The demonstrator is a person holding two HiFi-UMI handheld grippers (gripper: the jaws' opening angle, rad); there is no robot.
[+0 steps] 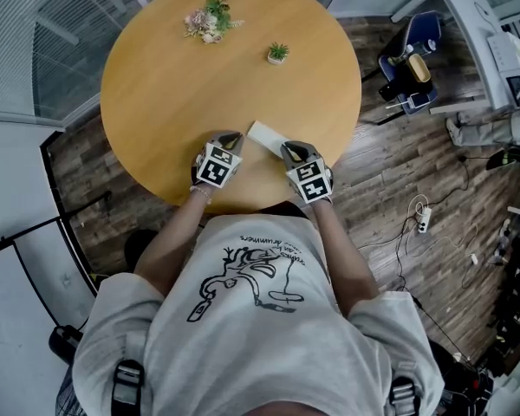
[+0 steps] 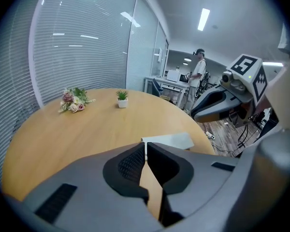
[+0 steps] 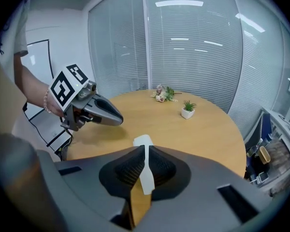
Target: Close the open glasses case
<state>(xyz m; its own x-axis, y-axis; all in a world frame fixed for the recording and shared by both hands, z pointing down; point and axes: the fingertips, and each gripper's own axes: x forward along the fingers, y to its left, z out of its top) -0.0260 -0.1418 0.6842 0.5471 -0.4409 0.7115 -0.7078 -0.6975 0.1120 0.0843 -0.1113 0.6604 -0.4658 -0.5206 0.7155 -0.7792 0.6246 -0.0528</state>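
Now L tongs [image 2: 145, 149] & R tongs [image 3: 145, 151] each clamp the glasses case [image 1: 264, 133] (round wood table [image 1: 156, 94]).

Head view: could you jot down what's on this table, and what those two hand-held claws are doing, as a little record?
table: round, wooden
glasses case: white, lying flat near the person's edge of the table, between both grippers
left gripper: jaws nearly together at one end of the case; unclear whether it grips
right gripper: shut on the case's other end
far side: flower bunch, small potted plant
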